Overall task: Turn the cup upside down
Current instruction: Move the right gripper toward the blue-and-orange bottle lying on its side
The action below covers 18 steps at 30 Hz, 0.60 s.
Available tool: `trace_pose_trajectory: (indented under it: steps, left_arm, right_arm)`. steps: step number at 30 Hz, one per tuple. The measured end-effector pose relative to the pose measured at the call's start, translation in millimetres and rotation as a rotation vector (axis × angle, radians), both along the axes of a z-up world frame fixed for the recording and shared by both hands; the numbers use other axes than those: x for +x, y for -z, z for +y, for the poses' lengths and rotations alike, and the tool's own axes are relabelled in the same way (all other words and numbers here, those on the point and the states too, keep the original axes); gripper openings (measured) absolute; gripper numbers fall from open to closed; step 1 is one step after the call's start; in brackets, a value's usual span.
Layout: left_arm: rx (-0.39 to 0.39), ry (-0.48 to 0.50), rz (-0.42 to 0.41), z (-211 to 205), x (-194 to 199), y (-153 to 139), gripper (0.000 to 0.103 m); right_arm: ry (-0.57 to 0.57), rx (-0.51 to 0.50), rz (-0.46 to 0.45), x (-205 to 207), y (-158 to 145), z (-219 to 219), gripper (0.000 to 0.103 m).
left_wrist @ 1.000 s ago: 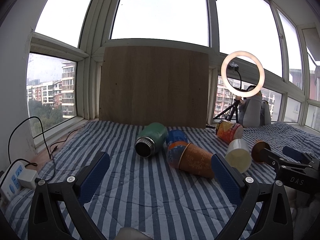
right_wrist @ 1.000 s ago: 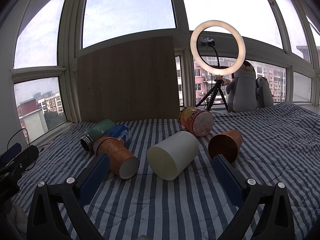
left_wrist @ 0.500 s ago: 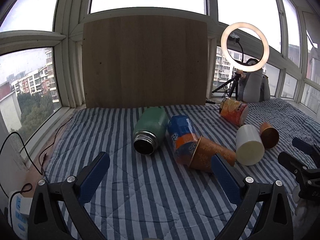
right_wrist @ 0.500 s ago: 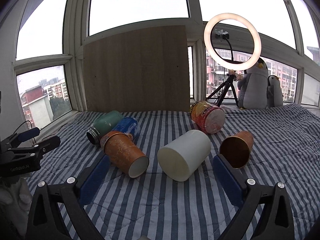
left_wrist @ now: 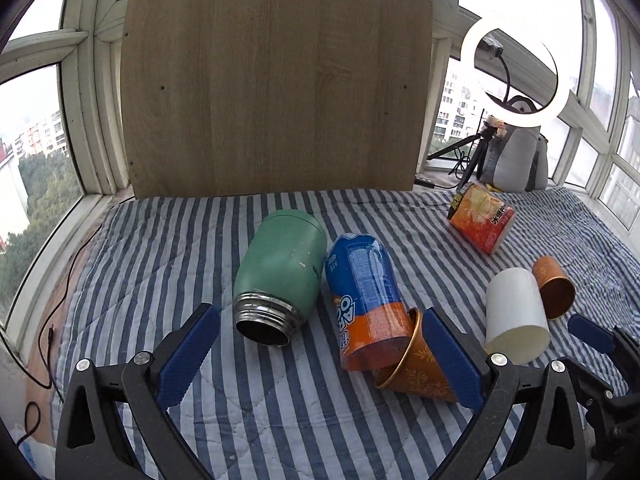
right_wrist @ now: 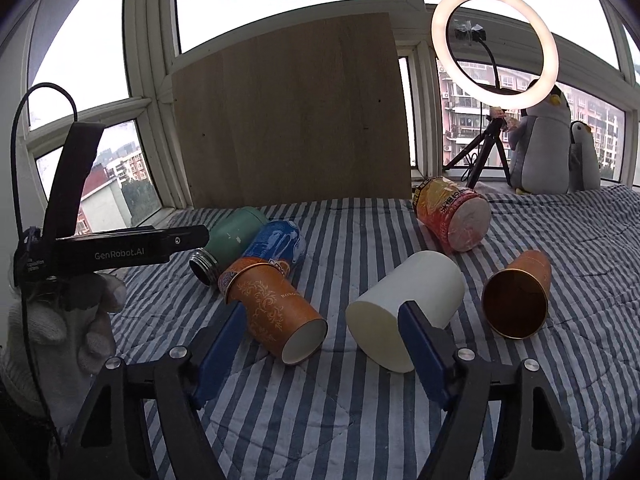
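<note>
Several cups lie on their sides on a striped quilt (left_wrist: 160,260). An orange patterned paper cup (right_wrist: 276,308) (left_wrist: 416,372) rests against a blue and orange can (left_wrist: 360,280). A white cup (right_wrist: 416,280) (left_wrist: 514,312) and a small copper cup (right_wrist: 520,288) (left_wrist: 554,288) lie to its right. My right gripper (right_wrist: 322,332) is open, low over the quilt. Its left finger is beside the orange cup and its right finger is in front of the white cup. My left gripper (left_wrist: 316,344) is open, facing a green flask (left_wrist: 280,264) and the can.
A noodle cup (right_wrist: 452,212) lies at the back right. A wooden board (left_wrist: 272,88) leans on the windows behind. A ring light (right_wrist: 439,40) on a tripod and a penguin plush (right_wrist: 544,144) stand at the far right. A gloved hand (right_wrist: 60,332) holds the left gripper.
Both grippers have moved forward and tilted down toward the quilt. The right gripper's fingers have narrowed and now flank the orange cup's mouth. No cup has moved.
</note>
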State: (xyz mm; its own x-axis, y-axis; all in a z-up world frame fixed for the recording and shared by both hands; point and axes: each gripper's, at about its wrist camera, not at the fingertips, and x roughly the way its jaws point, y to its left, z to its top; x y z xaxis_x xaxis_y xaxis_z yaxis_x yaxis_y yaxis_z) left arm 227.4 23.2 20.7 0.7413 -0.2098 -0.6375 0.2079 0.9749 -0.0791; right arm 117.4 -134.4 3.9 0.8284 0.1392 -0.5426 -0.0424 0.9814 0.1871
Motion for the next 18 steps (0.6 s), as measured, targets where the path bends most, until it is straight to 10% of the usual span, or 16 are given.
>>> trace_pose_trajectory:
  steps: [18]
  left_arm:
    - [-0.030,-0.004,-0.093,61.5,-39.1,7.1,0.102]
  right_arm:
    - [-0.011,0.053,0.283,154.6,16.8,44.0,0.075]
